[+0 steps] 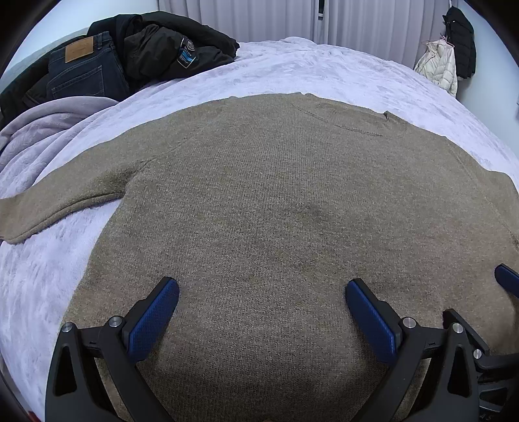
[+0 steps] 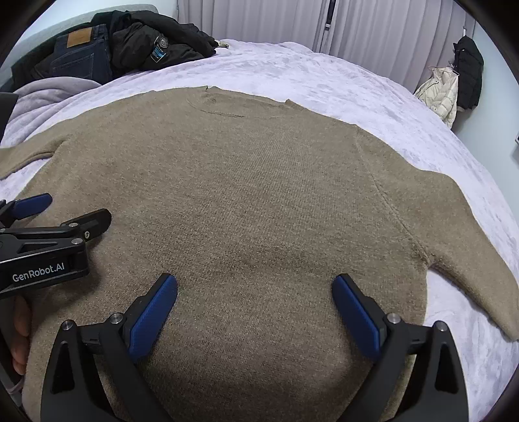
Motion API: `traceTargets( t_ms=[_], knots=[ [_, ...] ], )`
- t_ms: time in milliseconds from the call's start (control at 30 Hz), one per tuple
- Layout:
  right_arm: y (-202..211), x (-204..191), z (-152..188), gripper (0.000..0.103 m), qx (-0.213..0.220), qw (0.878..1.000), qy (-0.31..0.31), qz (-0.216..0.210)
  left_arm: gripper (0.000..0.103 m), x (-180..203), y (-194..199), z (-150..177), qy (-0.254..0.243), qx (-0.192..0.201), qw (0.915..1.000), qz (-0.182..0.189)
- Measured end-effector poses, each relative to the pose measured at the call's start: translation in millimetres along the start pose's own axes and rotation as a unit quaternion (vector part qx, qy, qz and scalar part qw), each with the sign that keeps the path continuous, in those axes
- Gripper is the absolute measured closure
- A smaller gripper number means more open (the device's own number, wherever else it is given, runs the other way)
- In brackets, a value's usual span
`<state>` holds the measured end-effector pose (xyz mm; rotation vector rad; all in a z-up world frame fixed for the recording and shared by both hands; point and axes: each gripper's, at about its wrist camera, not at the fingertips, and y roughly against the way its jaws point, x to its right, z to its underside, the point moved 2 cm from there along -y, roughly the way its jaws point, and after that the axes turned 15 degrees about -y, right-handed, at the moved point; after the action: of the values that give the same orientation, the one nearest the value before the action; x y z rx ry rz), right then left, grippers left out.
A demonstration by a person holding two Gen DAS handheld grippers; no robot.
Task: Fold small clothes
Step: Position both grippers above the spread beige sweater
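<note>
A home bedroom: a bed (image 1: pixel 292 68) (lilac blanket), curtains (image 1: pixel 259 19) behind, coats (image 1: pixel 454 55) hanging on the wall.

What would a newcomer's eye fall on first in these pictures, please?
A tan sweater lies spread flat across the lilac bed, filling both views. The left gripper and right gripper hover open over its lower part. Dark clothes are heaped at the bed's far left corner.

Tan sweater (image 1: pixel 275 201), lilac blanket (image 1: pixel 292 68)
</note>
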<state>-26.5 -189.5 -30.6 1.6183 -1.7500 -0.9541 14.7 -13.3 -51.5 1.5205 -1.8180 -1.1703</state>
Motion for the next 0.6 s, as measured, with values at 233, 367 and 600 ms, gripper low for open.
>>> traceTargets(
  t_ms=[233,367,600],
  knots=[
    [-1.9,-3.1,-5.4,0.004,-0.018,1.000,0.005,0.013,0.000,2.0,2.4,-3.8,-0.005,-0.003,0.9999,-0.012],
    [6.7,-1.7,-13.6,0.004,-0.016,1.000,-0.001,0.015,0.000,2.1,17.9,-11.8,-0.003,0.001,0.9998,-0.022],
    [27.3,27.8,-47.2,0.004,0.044,0.998,-0.027,0.029,0.000,26.7,50.6,-60.5,-0.020,0.038,0.9991,0.000]
  ],
)
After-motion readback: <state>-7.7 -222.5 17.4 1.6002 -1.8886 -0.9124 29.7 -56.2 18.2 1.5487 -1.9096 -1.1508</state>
